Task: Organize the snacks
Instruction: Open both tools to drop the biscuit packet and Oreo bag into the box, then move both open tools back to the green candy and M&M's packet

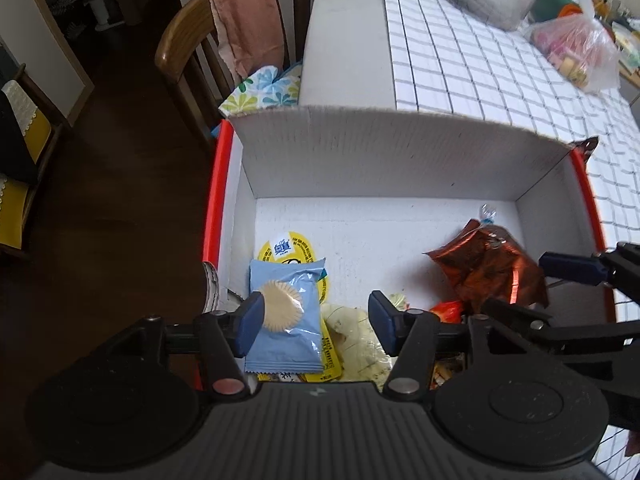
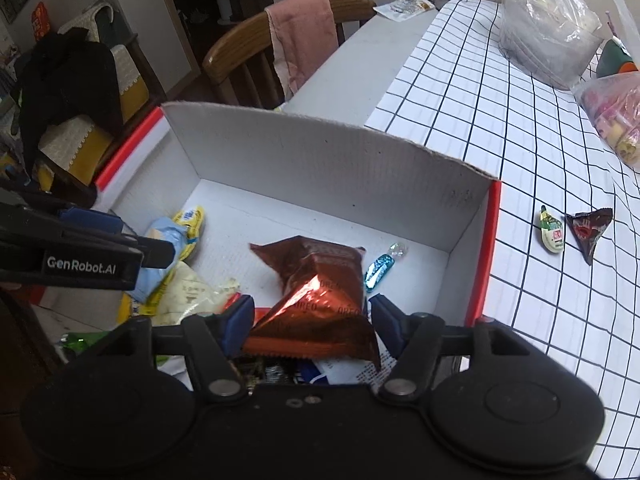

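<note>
- The left gripper (image 1: 316, 320) hung over the near left part of the box (image 1: 360, 152), jaws spread wide; its left pad (image 1: 250, 318) overlapped the edge of a blue packet (image 1: 286, 320), but whether it touched could not be told.
- The right gripper (image 2: 311, 322) had its jaws spread about as wide, a red foil pack (image 2: 320, 300) lying between the pads; contact with either pad was unclear.
- The blue packet lay in the box on top of a yellow round snack (image 1: 290, 250), most of which it hid.
- Beside it sat a pale, crumpled wrapper (image 1: 356, 332), partly covered by the left gripper's body.
- Under the red pack, more packets were cut off by the right gripper and hard to make out.
- A small teal candy (image 2: 379, 271) lay just right of the red pack, on the box floor.
- Outside the box, on the checked cloth (image 2: 500, 120), a small green-and-yellow sachet (image 2: 552, 229) and a dark triangular pack (image 2: 590, 232) lay just beside each other.
- Farther off stood plastic bags (image 2: 548, 36), contents blurred.
- A chair (image 2: 240, 56) with a pink towel (image 2: 304, 36) stood beyond the table's edge.
</note>
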The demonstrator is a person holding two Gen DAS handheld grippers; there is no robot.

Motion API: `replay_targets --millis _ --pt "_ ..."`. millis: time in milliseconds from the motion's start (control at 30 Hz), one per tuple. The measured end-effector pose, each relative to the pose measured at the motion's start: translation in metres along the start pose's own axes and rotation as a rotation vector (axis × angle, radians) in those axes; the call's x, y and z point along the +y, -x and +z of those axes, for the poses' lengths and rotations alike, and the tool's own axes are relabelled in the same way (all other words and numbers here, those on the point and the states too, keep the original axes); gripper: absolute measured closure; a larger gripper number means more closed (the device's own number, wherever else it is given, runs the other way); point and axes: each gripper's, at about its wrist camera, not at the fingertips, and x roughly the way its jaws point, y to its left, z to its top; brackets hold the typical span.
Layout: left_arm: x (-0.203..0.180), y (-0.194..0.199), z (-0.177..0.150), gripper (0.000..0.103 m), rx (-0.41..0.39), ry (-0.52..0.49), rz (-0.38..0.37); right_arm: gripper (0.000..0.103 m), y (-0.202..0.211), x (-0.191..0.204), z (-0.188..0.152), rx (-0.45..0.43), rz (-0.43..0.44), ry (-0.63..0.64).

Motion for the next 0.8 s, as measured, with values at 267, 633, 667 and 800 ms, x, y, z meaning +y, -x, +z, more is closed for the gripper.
replay_targets --millis 267,633,667,800 --pt "-0.003 0.035 -0.006 0.044 -0.083 0.0 -0.032 0.023 0.035 0.001 -0.003 -0.057 0.03 -0.01" --pt "-0.022 0.089 -0.019 0.034 -0.238 -0.019 -0.063 0.014 0.089 -0.011 -0.015 -0.148 0.035 -0.024" --pt "-0.025 0.093 -0.02 0.034 -0.249 -0.022 -0.068 0.009 0.095 -0.013 -0.017 -0.16 0.033 -0.024" --pt "-0.04 0.111 -0.025 0.031 -0.296 -0.049 -0.093 0.007 0.116 -0.025 -0.028 -0.19 0.036 -0.035"
